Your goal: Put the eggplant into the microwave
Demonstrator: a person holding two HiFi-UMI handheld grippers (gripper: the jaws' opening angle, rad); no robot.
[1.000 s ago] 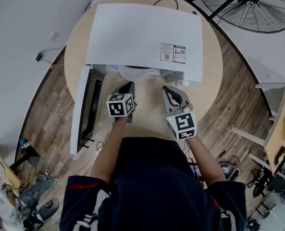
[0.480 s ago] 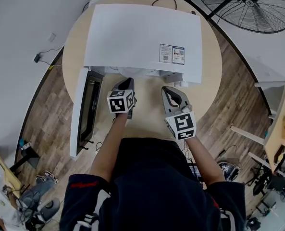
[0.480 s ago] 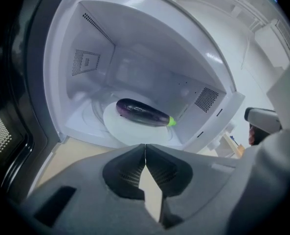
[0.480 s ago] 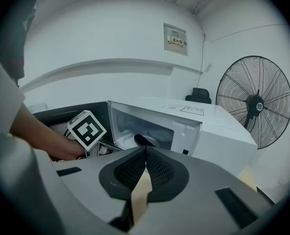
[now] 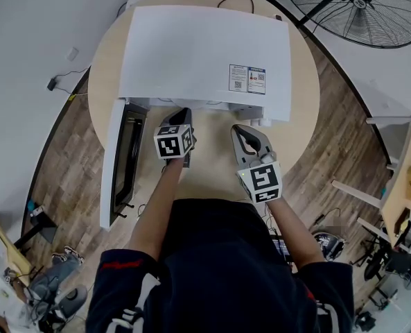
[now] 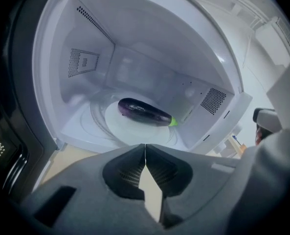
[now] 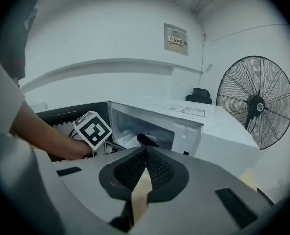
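A dark purple eggplant [image 6: 145,112] with a green stem end lies on the white turntable plate [image 6: 116,129] inside the open microwave [image 5: 205,50]. My left gripper [image 6: 145,146] points into the cavity just in front of the plate, shut and empty. In the head view the left gripper [image 5: 182,115] sits at the microwave's opening, beside the door [image 5: 116,161] that hangs open to the left. My right gripper [image 5: 247,132] rests lower right of the opening above the tabletop. Seen from its own camera, the right gripper [image 7: 145,151] is shut with nothing in it, facing the microwave [image 7: 208,131].
The microwave stands on a round wooden table [image 5: 302,116]. A large floor fan [image 5: 361,9] stands behind on the right, also visible as the fan [image 7: 255,102] in the right gripper view. Cables and clutter lie on the wood floor [image 5: 66,179] at the left.
My left gripper has edged slightly forward toward the microwave's opening. The right gripper has stayed in place.
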